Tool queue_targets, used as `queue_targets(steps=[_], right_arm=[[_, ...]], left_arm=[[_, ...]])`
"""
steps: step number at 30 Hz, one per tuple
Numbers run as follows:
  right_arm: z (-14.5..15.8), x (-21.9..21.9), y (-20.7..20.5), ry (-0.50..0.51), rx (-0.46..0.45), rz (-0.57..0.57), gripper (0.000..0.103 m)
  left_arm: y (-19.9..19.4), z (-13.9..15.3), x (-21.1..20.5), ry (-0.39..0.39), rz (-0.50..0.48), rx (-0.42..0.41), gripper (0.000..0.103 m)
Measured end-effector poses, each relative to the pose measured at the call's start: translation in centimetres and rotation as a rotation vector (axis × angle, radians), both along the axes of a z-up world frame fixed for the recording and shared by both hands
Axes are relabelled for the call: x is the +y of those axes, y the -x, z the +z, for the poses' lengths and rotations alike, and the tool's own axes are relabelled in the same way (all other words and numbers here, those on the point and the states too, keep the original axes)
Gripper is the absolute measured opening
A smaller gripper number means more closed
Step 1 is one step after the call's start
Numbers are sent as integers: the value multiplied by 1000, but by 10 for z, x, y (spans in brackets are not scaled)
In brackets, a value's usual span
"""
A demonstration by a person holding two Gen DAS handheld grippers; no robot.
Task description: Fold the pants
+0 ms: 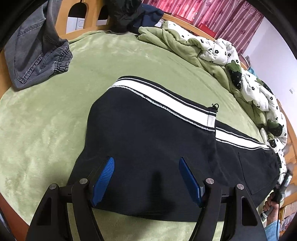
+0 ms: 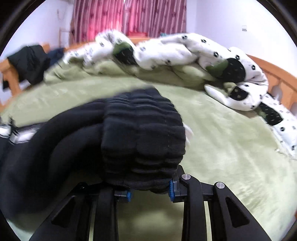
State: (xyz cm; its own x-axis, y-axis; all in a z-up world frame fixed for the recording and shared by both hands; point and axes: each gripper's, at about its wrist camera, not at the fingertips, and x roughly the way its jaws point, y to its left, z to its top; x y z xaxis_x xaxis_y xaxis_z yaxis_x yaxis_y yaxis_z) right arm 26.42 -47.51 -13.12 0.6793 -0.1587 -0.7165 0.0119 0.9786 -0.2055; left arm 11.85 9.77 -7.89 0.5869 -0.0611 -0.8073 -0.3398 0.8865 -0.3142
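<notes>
Black pants (image 1: pixel 148 129) with a white side stripe (image 1: pixel 167 96) lie flat on the green bed sheet (image 1: pixel 46 115), one part folded over another. My left gripper (image 1: pixel 146 161) hovers open over the near edge of the pants, and its blue pads (image 1: pixel 105 178) stand wide apart with only flat cloth below them. In the right wrist view my right gripper (image 2: pixel 150 189) is shut on the ribbed black waistband (image 2: pixel 143 133), which bulges up in a bunch and hides the fingertips. The rest of the pants (image 2: pixel 37 148) trails off to the left.
Grey jeans (image 1: pixel 37 55) lie at the sheet's far left. A rumpled green and white quilt (image 1: pixel 213 50) runs along the far side. Dark clothes (image 1: pixel 130 13) hang on the wooden headboard (image 1: pixel 63 20). A person's hand (image 1: pixel 269 207) shows at the right edge.
</notes>
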Motion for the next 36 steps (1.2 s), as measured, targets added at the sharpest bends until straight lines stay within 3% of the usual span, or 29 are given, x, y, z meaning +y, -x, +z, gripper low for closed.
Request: queue_targets(steps=[1, 3, 7, 9, 11, 13, 19, 20, 22, 24, 26, 28, 30, 33, 36], right_arm=[[-14, -9, -1, 50, 65, -61, 29], [-23, -34, 14, -23, 95, -123, 29], [-3, -82, 58, -348, 43, -235, 37], [6, -91, 71, -517, 39, -247, 48], [14, -85, 75, -640, 17, -239, 58], [14, -75, 73, -701, 1, -246, 70], [-18, -40, 26, -859, 45, -286, 70], [-21, -39, 23, -857, 45, -311, 70], [-19, -38, 12, -844, 7, -379, 51], [-6, -44, 11, -865, -69, -353, 40], [-1, -48, 10, -884, -85, -342, 41], [-7, -42, 5, -817, 18, -353, 45], [-8, -39, 15, -734, 102, -329, 48], [14, -29, 42, -548, 113, -322, 55], [45, 1, 63, -406, 101, -291, 54]], left_arm=[[2, 0, 0, -2, 0, 2, 70], [6, 2, 2, -1, -1, -6, 70], [15, 3, 11, -1, -12, -16, 70], [17, 1, 12, 3, -19, -19, 70], [19, -1, 14, 19, -21, -27, 70], [22, -1, 16, 45, -15, -39, 70], [48, 6, 45, 58, 13, -74, 70], [53, 5, 52, 58, 24, -72, 70], [61, -1, 66, 96, 37, -59, 70], [66, -9, 74, 124, 49, -44, 70], [70, -15, 77, 125, 60, -40, 70], [70, -20, 77, 119, 57, -32, 70], [68, -23, 77, 122, 45, -33, 70], [62, -26, 79, 109, 28, -17, 70], [58, -32, 80, 98, 19, 14, 70]])
